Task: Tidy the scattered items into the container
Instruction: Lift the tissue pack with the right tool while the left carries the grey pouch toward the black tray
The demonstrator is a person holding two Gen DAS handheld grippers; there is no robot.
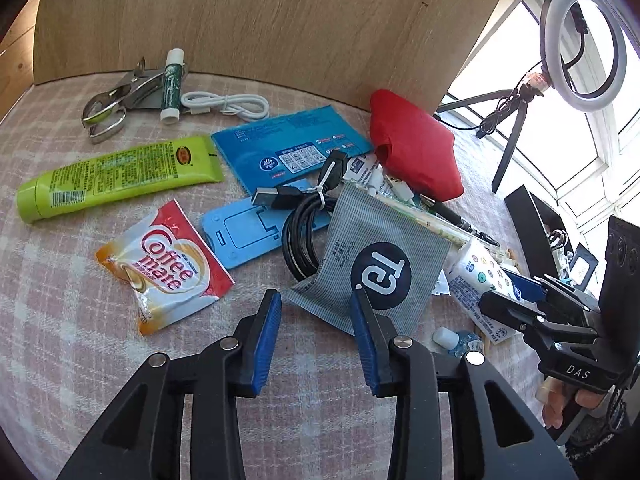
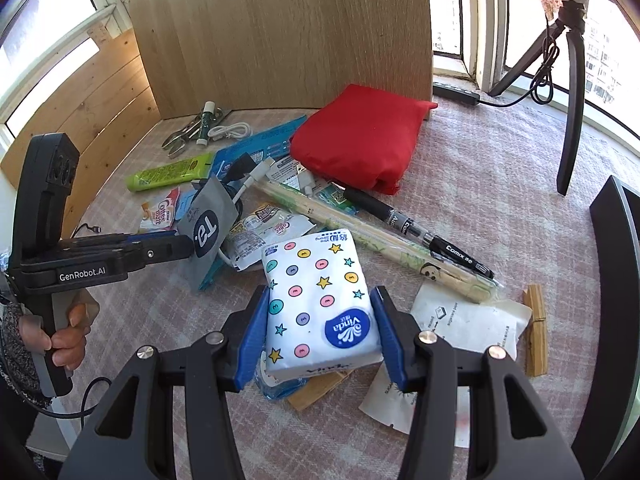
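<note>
My right gripper (image 2: 319, 332) is shut on a white Vinda tissue pack (image 2: 316, 304) with coloured dots and stars, one blue pad on each side. It also shows at the right of the left wrist view (image 1: 508, 300). My left gripper (image 1: 316, 312) is open just in front of a grey striped sachet (image 1: 376, 268) with a dark round logo; its right finger (image 1: 364, 320) overlaps the sachet's edge. In the right wrist view the left gripper's tip (image 2: 176, 246) is level with that sachet (image 2: 208, 226). A red cloth pouch (image 2: 360, 136) lies at the back.
On the checked cloth lie a green tube (image 1: 116, 176), Coffee mate sachet (image 1: 164, 268), blue phone stand (image 1: 248, 232), black cable (image 1: 304, 224), blue wipes pack (image 1: 288, 148), white cable (image 1: 228, 106), lip balm (image 1: 172, 84), metal tool (image 1: 116, 104), black pen (image 2: 416, 228), chopsticks (image 2: 372, 236), wooden pegs (image 2: 536, 328). A dark container's edge (image 2: 616, 272) is at right.
</note>
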